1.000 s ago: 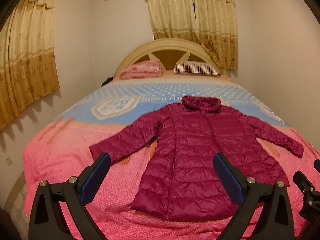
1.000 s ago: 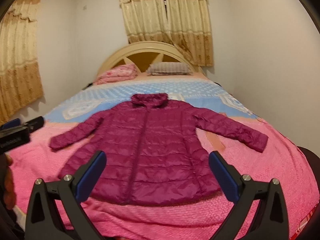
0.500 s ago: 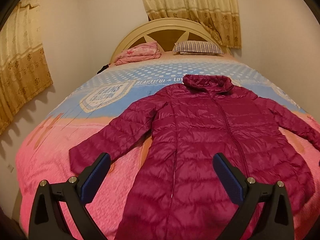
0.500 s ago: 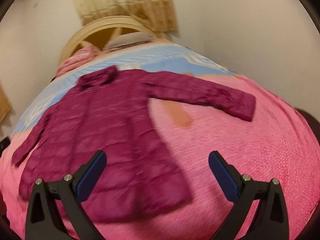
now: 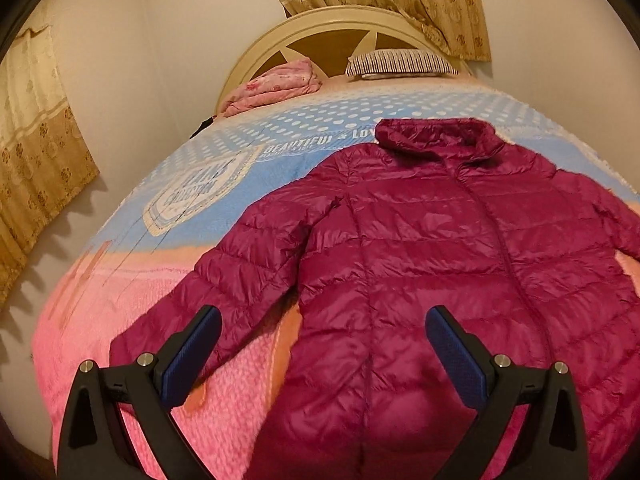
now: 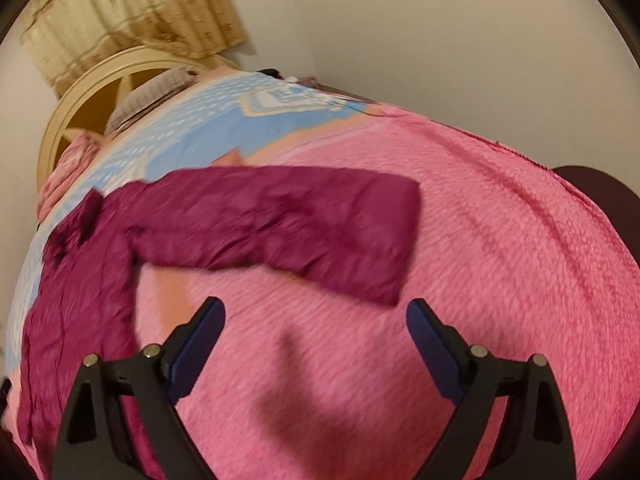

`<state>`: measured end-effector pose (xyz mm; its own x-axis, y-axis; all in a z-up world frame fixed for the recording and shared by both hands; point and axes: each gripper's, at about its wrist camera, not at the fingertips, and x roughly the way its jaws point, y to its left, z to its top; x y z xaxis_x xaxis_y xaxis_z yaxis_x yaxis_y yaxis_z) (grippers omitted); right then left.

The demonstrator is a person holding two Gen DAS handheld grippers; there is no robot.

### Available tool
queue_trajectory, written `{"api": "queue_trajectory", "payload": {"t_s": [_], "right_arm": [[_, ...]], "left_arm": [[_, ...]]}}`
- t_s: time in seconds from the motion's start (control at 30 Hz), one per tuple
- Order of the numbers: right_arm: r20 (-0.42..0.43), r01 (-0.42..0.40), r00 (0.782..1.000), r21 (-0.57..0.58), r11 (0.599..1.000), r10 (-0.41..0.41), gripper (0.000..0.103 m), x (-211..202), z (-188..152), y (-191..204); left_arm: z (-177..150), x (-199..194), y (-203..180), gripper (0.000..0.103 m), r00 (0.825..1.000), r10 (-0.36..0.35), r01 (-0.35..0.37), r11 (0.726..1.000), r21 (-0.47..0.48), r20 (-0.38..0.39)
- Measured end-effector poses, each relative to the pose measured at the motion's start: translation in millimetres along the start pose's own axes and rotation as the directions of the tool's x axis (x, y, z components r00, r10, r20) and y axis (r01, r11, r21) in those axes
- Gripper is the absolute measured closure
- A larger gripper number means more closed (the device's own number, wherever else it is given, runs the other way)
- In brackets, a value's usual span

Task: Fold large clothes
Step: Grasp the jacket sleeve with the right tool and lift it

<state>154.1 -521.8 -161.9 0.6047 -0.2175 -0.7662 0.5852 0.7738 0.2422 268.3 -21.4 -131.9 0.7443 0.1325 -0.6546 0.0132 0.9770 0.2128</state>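
Note:
A magenta quilted puffer jacket (image 5: 420, 248) lies flat on the bed, front up, collar toward the headboard, sleeves spread. My left gripper (image 5: 323, 344) hovers open above its lower left side, between the near sleeve (image 5: 224, 280) and the body; nothing is between its fingers. In the right wrist view the jacket's other sleeve (image 6: 288, 224) stretches out across the pink cover, its cuff (image 6: 400, 236) just beyond my right gripper (image 6: 316, 332). That gripper's jaws are closing from wide, with only bare bed cover between them.
The bed cover (image 5: 120, 320) is pink near me and blue with white dots farther up. A pink folded blanket (image 5: 276, 84) and striped pillow (image 5: 400, 64) lie by the cream headboard (image 5: 340, 24). Curtains hang behind. A dark object (image 6: 592, 184) sits beyond the bed's right edge.
Both grippers have moved in and down toward the jacket. The left view closed on the left sleeve and body; the right view swung and rolled toward the right sleeve's cuff.

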Motion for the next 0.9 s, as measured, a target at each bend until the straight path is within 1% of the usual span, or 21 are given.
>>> {"api": "queue_trajectory", "payload": {"t_s": [0.2,0.33,0.4,0.43,0.47,0.5,0.53,0.57,0.6,0.63,0.67,0.77,0.9], "right_arm": [[-0.039,0.029,0.999,0.076,0.997,-0.026,0.014,27.4,29.7,-28.5],[-0.09,0.03,0.996,0.126,0.992,-0.019,0.024,51.0,37.9,-41.2],[-0.105,0.028,0.994,0.128,0.991,-0.014,0.029,56.5,36.8,-41.9],[-0.103,0.034,0.994,0.119,0.992,-0.021,0.033,56.8,36.3,-41.1],[-0.097,0.033,0.995,0.107,0.994,-0.022,0.043,56.5,36.9,-40.3],[-0.098,0.024,0.995,0.099,0.995,-0.015,0.049,58.3,38.0,-39.7],[-0.102,0.016,0.995,0.085,0.996,-0.007,0.059,57.6,38.9,-38.3],[-0.102,0.016,0.995,0.075,0.997,-0.008,0.066,58.3,39.8,-37.0],[-0.098,0.015,0.995,0.055,0.998,-0.01,0.07,57.4,41.3,-32.0],[-0.092,0.014,0.996,0.035,0.999,-0.011,0.078,56.7,43.6,-28.2],[-0.08,0.006,0.997,0.012,1.0,-0.005,0.083,53.4,45.5,-23.1],[-0.031,0.017,0.999,-0.071,0.997,-0.02,0.086,38.5,52.1,-1.9],[0.036,-0.001,0.999,-0.19,0.982,0.008,0.088,14.3,61.0,40.8]], "left_arm": [[10.1,22.5,9.8,0.001,0.999,0.038,-0.038,0.999,0.013,-0.016],[16.5,43.0,19.3,0.001,0.997,0.063,-0.063,0.998,0.001,-0.04],[17.9,54.2,22.0,0.001,0.996,0.062,-0.062,0.998,-0.004,-0.063],[18.1,59.1,22.4,0.001,0.995,0.062,-0.063,0.998,-0.006,-0.072],[18.2,62.5,22.9,0.001,0.995,0.062,-0.063,0.998,-0.007,-0.08],[18.2,66.6,23.6,0.001,0.994,0.062,-0.063,0.998,-0.009,-0.089],[18.4,69.5,24.4,0.001,0.994,0.06,-0.061,0.998,-0.011,-0.095],[18.3,70.8,24.6,0.001,0.994,0.058,-0.059,0.998,-0.012,-0.097],[18.7,71.6,25.5,0.001,0.994,0.055,-0.057,0.998,-0.013,-0.098],[19.4,71.5,26.6,0.001,0.994,0.053,-0.054,0.998,-0.012,-0.097],[20.0,71.0,27.3,0.001,0.994,0.053,-0.054,0.998,-0.011,-0.094],[23.7,67.2,32.8,0.001,0.995,0.046,-0.048,0.999,-0.018,-0.085],[28.5,61.4,42.6,0.001,0.997,0.037,-0.04,0.999,-0.036,-0.074]]}}
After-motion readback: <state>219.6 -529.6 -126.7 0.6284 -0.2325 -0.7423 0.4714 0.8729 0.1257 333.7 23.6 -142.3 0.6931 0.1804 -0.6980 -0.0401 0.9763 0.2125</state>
